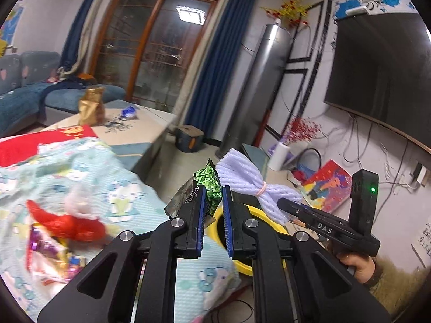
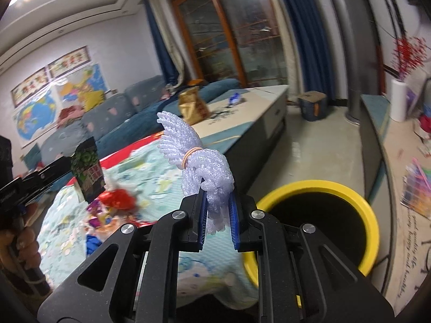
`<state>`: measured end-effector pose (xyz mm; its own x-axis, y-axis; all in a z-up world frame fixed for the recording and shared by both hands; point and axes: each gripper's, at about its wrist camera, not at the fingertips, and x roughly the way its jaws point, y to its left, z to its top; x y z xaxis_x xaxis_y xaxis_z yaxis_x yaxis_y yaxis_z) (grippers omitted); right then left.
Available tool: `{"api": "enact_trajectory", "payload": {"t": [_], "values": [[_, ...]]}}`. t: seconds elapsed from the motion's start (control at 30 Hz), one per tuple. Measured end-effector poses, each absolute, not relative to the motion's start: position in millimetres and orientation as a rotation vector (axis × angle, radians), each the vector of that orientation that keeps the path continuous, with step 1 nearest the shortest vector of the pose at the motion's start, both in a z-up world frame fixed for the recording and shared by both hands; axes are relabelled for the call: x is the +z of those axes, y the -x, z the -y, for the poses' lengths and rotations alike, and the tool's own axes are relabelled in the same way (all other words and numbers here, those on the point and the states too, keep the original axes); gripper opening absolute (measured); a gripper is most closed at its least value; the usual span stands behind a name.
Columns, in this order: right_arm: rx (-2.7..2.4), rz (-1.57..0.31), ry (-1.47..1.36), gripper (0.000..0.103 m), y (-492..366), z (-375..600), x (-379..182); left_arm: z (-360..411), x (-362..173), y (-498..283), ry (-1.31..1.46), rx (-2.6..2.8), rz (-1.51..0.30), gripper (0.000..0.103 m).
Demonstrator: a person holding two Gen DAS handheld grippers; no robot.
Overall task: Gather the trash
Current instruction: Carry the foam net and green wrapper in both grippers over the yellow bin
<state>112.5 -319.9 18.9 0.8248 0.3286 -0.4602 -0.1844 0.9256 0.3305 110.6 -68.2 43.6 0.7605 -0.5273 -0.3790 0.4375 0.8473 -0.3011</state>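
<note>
While left tongs point(image 1: 212, 202) clamp green wrapper point(image 1: 208, 185), right tongs point(image 2: 218, 210) clamp foam net point(image 2: 207, 172); right view alone shows whole bin rim point(image 2: 371, 215).

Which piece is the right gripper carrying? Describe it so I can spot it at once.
Find the yellow-rimmed bin beside the cartoon-print cloth. Just left of its rim, the right gripper is shut on a foam net. It is pale lilac mesh cinched by an orange rubber band, unlike the dark green wrapper in the left gripper.

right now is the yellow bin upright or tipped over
Upright: the yellow bin stands on the floor beside the bed with its round mouth facing up. Its inside looks dark, so whether it holds anything cannot be told.
</note>
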Motion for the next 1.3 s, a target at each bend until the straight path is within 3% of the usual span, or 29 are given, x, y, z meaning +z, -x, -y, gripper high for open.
{"api": "enact_trajectory", "payload": {"t": [1.2,1.3], "values": [[-0.099,-0.706,-0.479,0.01,-122.2,445.4,-67.3,243.5,-54.9,-160.9,0.114,-0.826,-0.71,0.012],[-0.102,-0.729,-0.491,0.014,-123.1,447.9,-74.7,251.0,-66.1,-169.5,0.122,-0.828,-0.74,0.013]]}}
